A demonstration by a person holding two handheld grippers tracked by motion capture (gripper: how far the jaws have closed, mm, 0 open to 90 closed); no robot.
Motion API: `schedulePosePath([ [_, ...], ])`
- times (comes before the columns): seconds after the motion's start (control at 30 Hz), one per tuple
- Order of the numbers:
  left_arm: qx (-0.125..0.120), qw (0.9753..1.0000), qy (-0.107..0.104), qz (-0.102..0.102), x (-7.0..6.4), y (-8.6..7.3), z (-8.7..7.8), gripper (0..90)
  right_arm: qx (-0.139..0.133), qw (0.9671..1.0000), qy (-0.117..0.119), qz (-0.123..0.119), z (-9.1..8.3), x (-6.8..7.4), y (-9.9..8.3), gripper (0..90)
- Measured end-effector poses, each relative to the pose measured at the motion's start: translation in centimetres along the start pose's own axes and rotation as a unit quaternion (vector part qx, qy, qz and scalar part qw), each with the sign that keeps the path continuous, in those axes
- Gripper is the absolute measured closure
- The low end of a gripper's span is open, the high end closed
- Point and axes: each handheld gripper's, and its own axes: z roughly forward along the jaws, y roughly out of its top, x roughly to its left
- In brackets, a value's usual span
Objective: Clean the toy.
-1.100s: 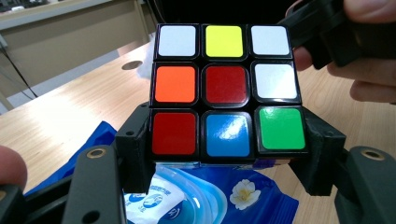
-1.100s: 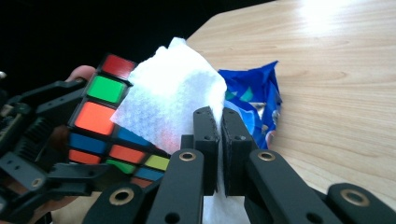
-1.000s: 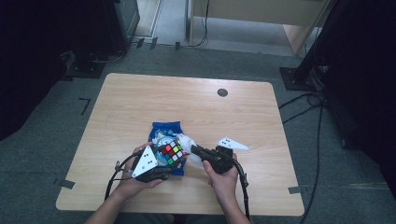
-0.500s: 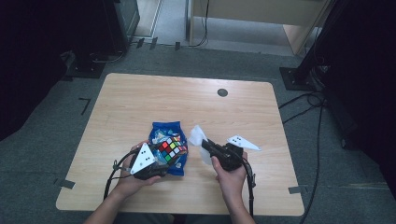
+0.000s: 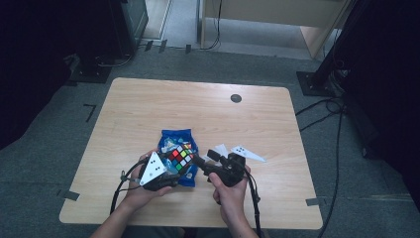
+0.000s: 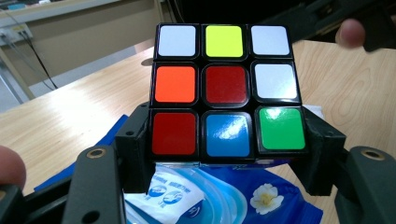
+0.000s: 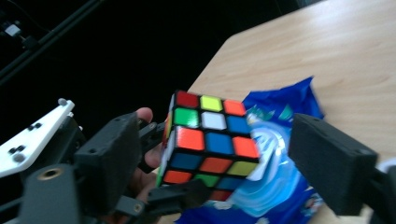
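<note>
A scrambled Rubik's cube [image 5: 181, 155] is held just above a blue wet-wipe packet [image 5: 173, 139] near the table's front edge. My left gripper [image 5: 177, 167] is shut on it; in the left gripper view the cube [image 6: 226, 88] sits clamped between both jaws, with the gripper [image 6: 227, 151] gripping its bottom row. My right gripper [image 5: 205, 158] points at the cube from the right. In the right gripper view the right gripper [image 7: 219, 161] is open, its jaws standing wide on either side of the cube [image 7: 210, 135], the right jaw clear of it.
The blue packet [image 7: 289, 112] lies under the cube, its flap [image 6: 182, 196] visible. A white tissue [image 5: 220, 150] rests on the table behind the right gripper. A dark round grommet [image 5: 236, 98] sits at the table's far side. Bare wood [image 5: 148, 109] spreads beyond.
My right gripper swung left toward the cube. The white tissue seen at its tip half a second ago now lies on the table behind it. The left gripper and cube stayed put.
</note>
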Motion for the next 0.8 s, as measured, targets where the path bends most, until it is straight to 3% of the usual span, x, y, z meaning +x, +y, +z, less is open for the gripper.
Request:
schedulePosePath([
  [0.2,-0.009,0.9998,0.001,0.019,-1.0,0.3,0.1,34.2,0.015,0.9993,-0.025,0.025,1.3,0.2,-1.3,16.1],
  [0.33,-0.014,0.9996,0.0,0.025,-1.5,0.3,0.2,34.2,0.027,0.9972,-0.009,0.069,2.0,-0.4,-2.1,20.8],
  [0.4,-0.014,0.9996,-0.002,0.025,-1.6,0.3,0.2,34.2,0.026,0.9963,0.014,0.081,2.1,-0.4,-2.3,29.7],
  [0.53,-0.013,0.9997,-0.012,0.019,-1.5,0.2,0.2,34.0,0.019,0.9966,0.021,0.077,1.9,-0.4,-2.3,34.5],
  [0.67,0.004,0.9994,-0.019,0.028,-1.4,0.2,0.5,32.8,0.03,0.999,-0.008,0.032,1.7,0.1,-2.1,34.8],
  [0.8,0.016,0.9981,-0.039,0.045,-0.9,-0.1,0.2,28.5,0.027,0.9993,-0.017,0.019,0.9,-0.5,-0.8,34.7],
])
